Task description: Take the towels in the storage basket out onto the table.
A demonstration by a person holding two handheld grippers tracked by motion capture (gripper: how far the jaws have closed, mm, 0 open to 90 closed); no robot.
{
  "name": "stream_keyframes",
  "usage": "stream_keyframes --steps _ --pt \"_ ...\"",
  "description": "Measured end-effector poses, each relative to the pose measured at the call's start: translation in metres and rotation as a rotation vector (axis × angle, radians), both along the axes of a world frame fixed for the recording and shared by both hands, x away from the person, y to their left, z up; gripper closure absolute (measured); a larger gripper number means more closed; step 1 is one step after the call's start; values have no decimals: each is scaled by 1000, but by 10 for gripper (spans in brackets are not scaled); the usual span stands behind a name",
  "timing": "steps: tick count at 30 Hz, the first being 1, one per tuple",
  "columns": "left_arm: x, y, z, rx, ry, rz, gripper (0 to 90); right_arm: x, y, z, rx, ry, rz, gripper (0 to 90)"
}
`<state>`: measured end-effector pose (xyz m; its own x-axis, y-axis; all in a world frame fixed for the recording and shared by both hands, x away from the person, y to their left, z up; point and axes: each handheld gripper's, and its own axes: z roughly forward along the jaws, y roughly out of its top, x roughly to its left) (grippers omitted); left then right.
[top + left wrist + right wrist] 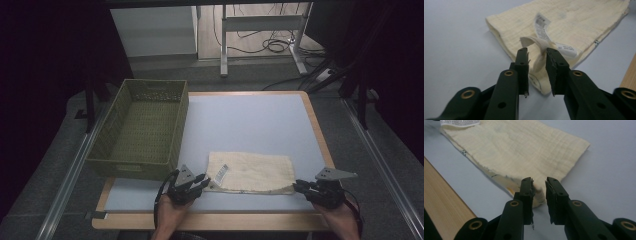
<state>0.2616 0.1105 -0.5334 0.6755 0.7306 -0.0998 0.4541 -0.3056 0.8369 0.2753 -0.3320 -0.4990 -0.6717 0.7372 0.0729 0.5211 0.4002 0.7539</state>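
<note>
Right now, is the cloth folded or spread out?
Folded: the cloth lies flat as a narrow rectangle, with stacked layers showing along its near edge.

Quick count on the table: four things in all.
One folded cream cloth [252,172], one green woven basket [141,129], and two grippers, left [199,183] and right [299,186].

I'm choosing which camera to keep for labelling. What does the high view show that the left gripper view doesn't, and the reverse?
High view: the green woven basket at the table's left, and the right gripper at the cloth's near right corner. Left gripper view: the printed white care label close up, with a gap between the open jaws. Shared: the folded cream cloth on the pale blue tabletop, and the left gripper.
</note>
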Motion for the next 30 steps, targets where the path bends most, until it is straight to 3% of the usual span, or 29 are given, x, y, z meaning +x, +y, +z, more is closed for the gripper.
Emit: stream_keyframes --steps 10,16,20,30 --pt "3 3 13 -47 -4 18 517 5 1 8 -3 -14 -10 710" --pt "9 -3 12 -17 16 25 468 12 8 6 -10 -13 -1 694" --pt "20 -7 6 14 26 44 460 18 8 4 -9 -10 -8 689" --pt "60 -17 3 8 51 80 509 51 5 1 -4 -11 -70 680"
